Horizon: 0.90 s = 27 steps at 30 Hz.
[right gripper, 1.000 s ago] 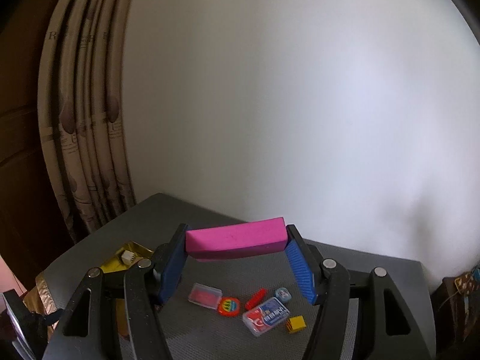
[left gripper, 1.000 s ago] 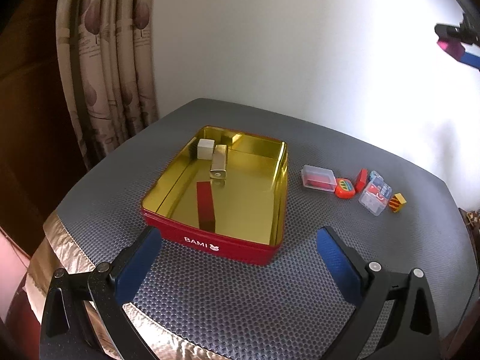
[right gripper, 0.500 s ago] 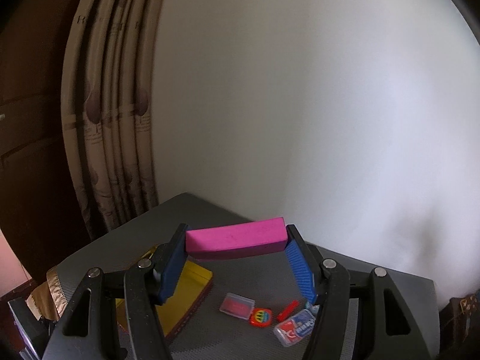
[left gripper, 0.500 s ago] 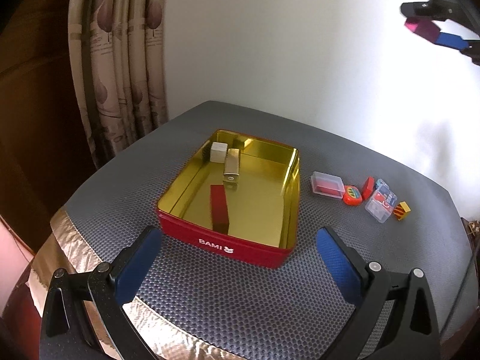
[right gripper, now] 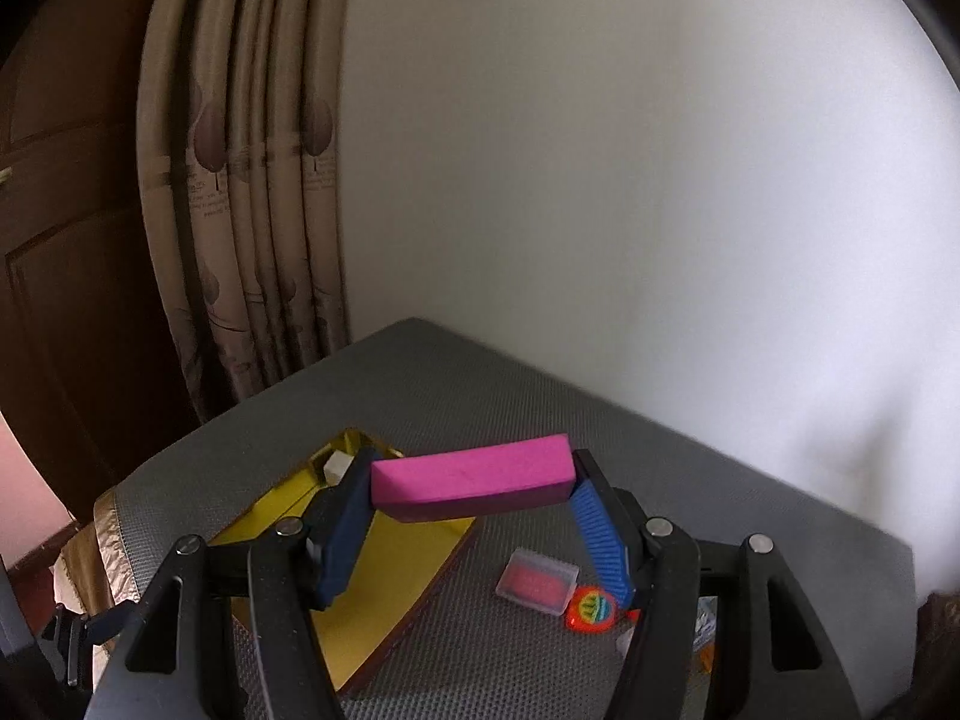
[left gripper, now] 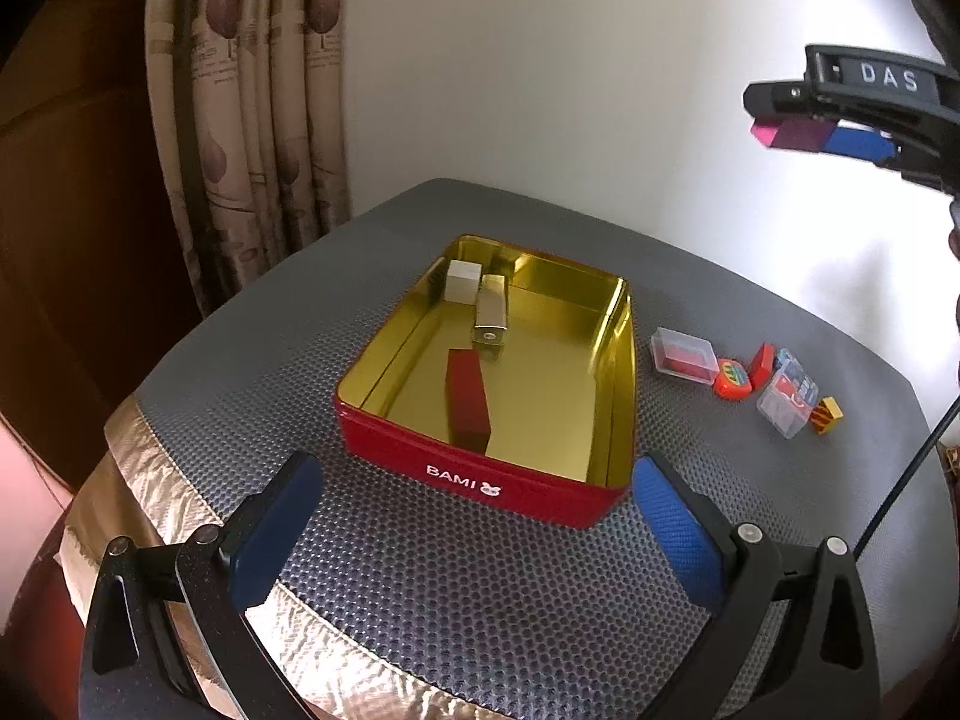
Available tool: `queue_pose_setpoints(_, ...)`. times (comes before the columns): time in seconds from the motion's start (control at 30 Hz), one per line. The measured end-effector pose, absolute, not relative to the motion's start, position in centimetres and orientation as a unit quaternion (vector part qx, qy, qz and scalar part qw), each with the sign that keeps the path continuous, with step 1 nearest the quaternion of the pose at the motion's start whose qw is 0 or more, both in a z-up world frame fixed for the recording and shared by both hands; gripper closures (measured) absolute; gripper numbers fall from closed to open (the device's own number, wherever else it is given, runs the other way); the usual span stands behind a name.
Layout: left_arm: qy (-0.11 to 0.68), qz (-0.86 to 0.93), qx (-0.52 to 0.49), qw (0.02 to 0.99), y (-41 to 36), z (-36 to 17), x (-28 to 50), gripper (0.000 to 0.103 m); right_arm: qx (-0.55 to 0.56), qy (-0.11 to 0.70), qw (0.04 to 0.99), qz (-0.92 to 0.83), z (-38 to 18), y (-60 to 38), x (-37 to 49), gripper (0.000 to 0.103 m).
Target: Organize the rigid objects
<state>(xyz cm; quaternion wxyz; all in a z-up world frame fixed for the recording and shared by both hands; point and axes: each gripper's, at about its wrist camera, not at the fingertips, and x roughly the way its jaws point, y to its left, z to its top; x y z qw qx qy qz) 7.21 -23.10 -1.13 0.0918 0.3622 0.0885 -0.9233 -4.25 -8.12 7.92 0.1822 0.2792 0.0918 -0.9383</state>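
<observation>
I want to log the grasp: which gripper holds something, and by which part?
The right gripper holds the pink block by its two short ends, one finger on each. The left gripper is open and holds nothing.

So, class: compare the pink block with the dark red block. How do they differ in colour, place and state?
The pink block is bright magenta; the dark red block is deep red. The pink block is clamped end to end in the right gripper, held above the table; the dark red block lies free inside the tin. Both are long rectangular bars.
</observation>
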Motion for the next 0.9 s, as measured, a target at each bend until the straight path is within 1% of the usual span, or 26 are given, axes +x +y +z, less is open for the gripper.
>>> queue_pose_setpoints(0.3,0.043,-0.936,0.339,0.085,-20.8,-0.4,7.1,0.000,0.288,0.074,0.164,-0.941,6.6,-3.7,-2.0,0.039)
queue_pose_setpoints(0.43,0.043,-0.934,0.347,0.079,-19.9,-0.7,6.9,0.000,0.285,0.092,0.163,-0.940,6.8,-2.3,-1.0,0.039)
queue_pose_setpoints(0.6,0.036,-0.936,0.342,0.079,-19.4,-0.5,7.3,0.000,0.290,0.080,0.161,-0.940,7.0,-0.3,-0.9,0.039)
queue_pose_setpoints(0.9,0.047,-0.931,0.352,0.087,-19.9,-0.8,7.4,0.000,0.295,0.084,0.180,-0.934,6.6,-0.7,-1.2,0.039)
